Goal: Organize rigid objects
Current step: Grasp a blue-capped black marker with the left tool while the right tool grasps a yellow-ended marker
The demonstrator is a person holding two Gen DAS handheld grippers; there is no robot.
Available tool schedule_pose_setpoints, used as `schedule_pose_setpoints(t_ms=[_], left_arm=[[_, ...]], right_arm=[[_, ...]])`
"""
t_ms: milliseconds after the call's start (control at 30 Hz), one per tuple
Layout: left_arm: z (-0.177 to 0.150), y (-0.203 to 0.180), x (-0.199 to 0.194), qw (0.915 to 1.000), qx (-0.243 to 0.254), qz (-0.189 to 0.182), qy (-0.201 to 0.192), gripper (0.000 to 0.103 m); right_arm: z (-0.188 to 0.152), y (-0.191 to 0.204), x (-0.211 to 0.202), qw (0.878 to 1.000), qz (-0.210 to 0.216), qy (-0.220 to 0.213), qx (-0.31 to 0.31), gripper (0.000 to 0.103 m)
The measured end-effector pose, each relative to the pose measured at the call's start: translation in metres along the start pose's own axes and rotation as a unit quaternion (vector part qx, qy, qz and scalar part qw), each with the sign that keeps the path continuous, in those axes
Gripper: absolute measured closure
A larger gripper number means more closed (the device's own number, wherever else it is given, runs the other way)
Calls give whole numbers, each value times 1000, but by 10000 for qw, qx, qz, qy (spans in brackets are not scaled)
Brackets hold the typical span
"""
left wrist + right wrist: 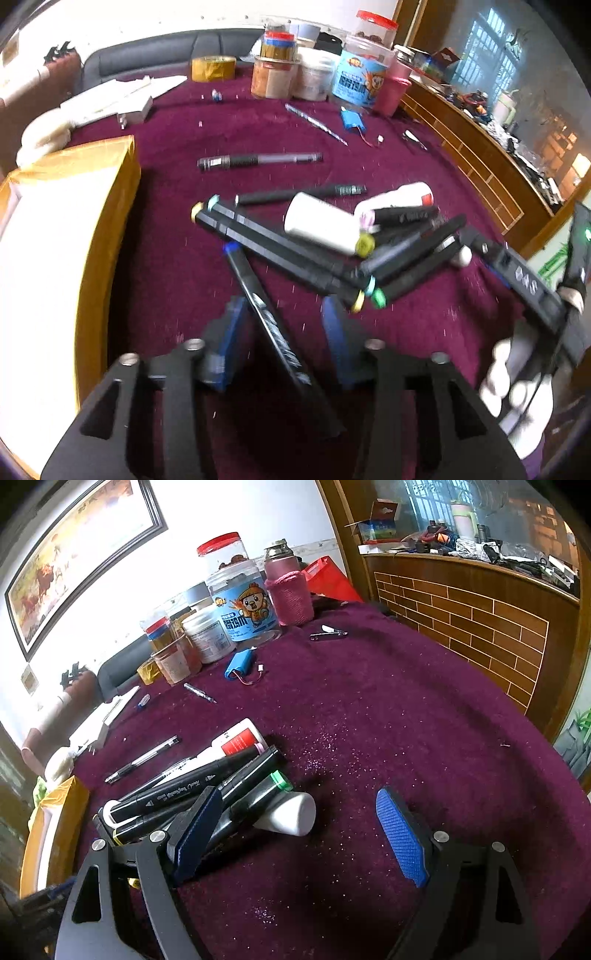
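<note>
- While lying between the left gripper (286,332) fingers, which stand apart, the blue-capped marker (258,295) points its cap toward the tabletop's far edge.
- Right gripper (306,838) fingers gape wide, empty.

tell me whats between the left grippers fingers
A black marker with a blue cap lies between the left gripper fingers, seen in the left wrist view.

I count about seven black markers (280,254) heaped mid-frame, two gel pens (258,161) above them, two white bottles (325,229), one blue battery pack (352,122), one tape roll (213,68), and two grippers of mine.
</note>
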State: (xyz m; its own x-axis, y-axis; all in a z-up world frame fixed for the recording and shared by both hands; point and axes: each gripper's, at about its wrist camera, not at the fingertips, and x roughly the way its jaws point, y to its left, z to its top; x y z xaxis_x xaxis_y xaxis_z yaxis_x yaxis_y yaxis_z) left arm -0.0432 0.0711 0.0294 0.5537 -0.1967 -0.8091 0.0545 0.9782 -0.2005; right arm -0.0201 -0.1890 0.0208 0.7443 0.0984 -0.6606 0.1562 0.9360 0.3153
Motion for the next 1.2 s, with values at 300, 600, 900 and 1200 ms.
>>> schedule_pose_setpoints(t_ms=[300, 600, 900, 1200], left_arm=[[16, -13, 34, 9993, 43, 357, -41, 38], [-6, 9, 14, 9998, 60, 159, 143, 49], [-9, -19, 20, 9974, 687, 211, -27, 89], [-17, 23, -62, 9859, 55, -1336, -1005, 90]], right_arm=[[-1, 3, 2, 10000, -18, 61, -40, 22], [-1, 4, 5, 9999, -23, 143, -54, 22], [-1, 3, 6, 9999, -67, 150, -27, 22], [-1, 12, -7, 9994, -153, 99, -302, 22]])
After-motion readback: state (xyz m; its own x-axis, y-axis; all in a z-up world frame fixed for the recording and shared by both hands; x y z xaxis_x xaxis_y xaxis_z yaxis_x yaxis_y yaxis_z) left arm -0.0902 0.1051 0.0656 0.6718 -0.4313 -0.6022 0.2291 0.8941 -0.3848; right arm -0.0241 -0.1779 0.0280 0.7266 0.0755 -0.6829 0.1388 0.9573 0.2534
